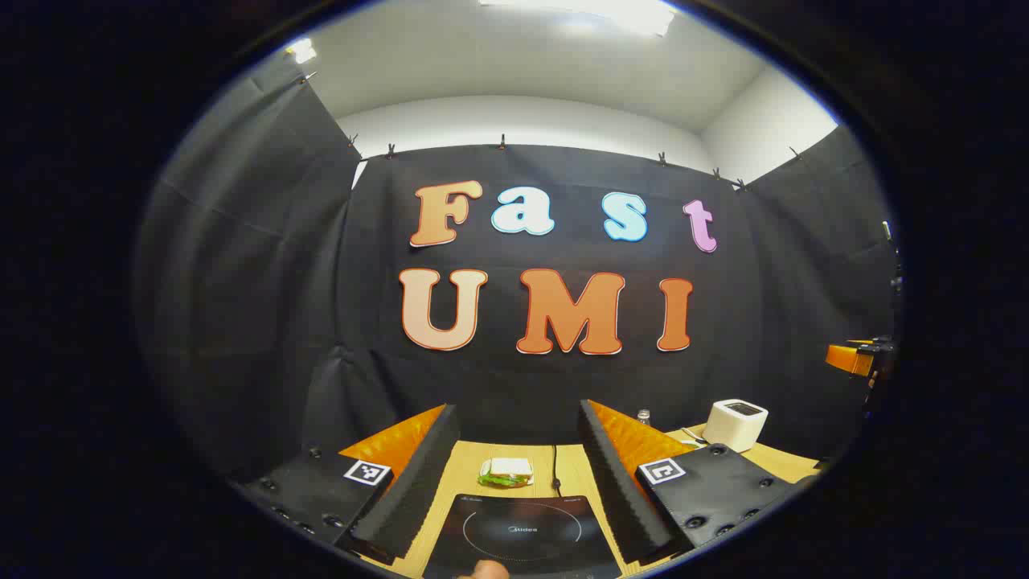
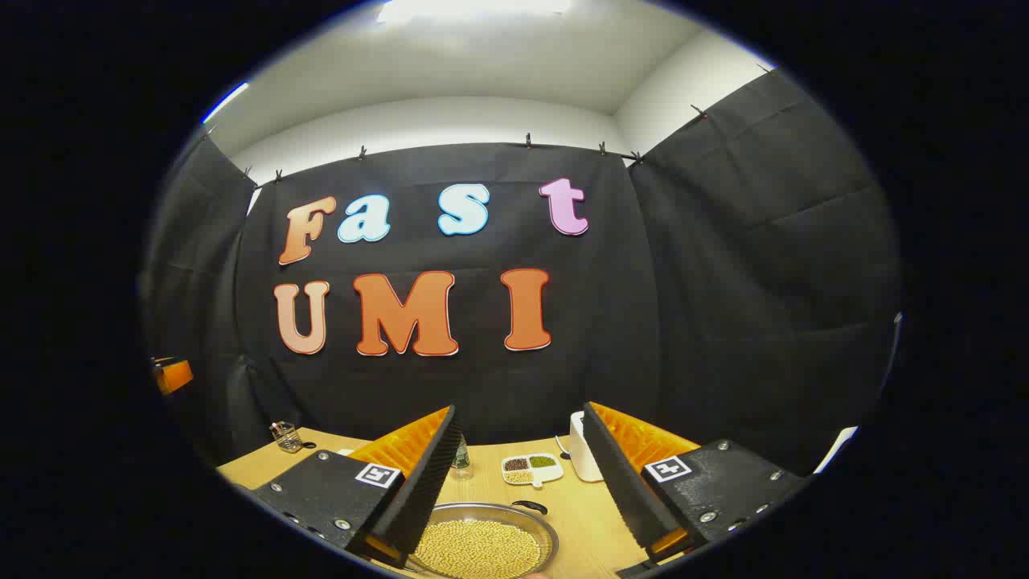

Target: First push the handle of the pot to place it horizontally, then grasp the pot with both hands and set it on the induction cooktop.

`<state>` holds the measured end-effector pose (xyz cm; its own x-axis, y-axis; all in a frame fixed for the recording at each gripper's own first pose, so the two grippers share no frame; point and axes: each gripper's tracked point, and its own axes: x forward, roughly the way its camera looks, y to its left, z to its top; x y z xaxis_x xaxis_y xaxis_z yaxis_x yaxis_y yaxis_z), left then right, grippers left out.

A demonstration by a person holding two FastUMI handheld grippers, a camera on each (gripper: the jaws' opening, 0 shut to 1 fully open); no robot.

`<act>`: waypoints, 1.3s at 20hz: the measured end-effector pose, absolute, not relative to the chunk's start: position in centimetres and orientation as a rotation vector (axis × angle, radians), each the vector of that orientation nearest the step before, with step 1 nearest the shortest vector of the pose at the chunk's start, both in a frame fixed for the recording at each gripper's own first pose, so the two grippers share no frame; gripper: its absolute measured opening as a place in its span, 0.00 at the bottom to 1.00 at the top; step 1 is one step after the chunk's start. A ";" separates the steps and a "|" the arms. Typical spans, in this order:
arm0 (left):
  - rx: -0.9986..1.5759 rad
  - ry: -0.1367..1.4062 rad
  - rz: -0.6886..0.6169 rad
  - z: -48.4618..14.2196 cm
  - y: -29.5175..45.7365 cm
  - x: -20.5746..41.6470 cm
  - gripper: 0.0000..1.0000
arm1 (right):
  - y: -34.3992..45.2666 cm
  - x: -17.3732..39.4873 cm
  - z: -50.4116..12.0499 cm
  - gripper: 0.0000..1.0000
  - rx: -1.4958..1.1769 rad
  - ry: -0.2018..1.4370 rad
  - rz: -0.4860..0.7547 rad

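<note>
in the left gripper view the left gripper [image 1: 514, 474] has its two fingers spread wide with nothing between them. under it lies the black induction cooktop [image 1: 522, 535] on the wooden table [image 1: 470, 470], with a small brand word in its ring, too small to read surely. behind it is a sandwich [image 1: 508, 472], and to the right a white toaster [image 1: 735, 424].

in the right gripper view the right gripper [image 2: 522, 474] is also wide apart and holds nothing. below it stands the pot [image 2: 482, 543], a metal one full of yellow beans, its black handle [image 2: 530, 507] at the far rim. near it is a white tray [image 2: 530, 469] with beans in compartments.
</note>
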<state>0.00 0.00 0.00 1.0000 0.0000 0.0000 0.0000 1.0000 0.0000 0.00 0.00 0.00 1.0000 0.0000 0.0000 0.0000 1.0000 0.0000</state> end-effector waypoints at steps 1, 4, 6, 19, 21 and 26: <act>-0.001 -0.003 -0.004 0.1 -0.1 0.0 0.97 | -0.1 0.0 -0.1 0.95 -0.003 0.002 0.000; 0.008 0.002 -0.006 0.1 -0.2 0.0 0.97 | 0.2 0.1 -0.4 0.95 -0.005 0.011 0.009; 0.009 0.006 -0.008 0.1 -0.3 0.0 0.97 | 0.4 0.1 -0.6 0.95 -0.004 0.016 0.017; 0.000 0.019 0.003 -0.4 0.3 -0.5 0.97 | 1.8 -0.1 -2.9 0.95 -0.029 0.071 0.054; -0.002 0.021 0.003 -0.4 0.4 -0.6 0.97 | 1.6 0.0 -3.7 0.94 -0.024 0.091 0.047; -0.004 0.024 0.001 -0.7 0.6 -0.7 0.97 | 1.7 -0.1 -5.9 0.70 0.012 0.149 0.058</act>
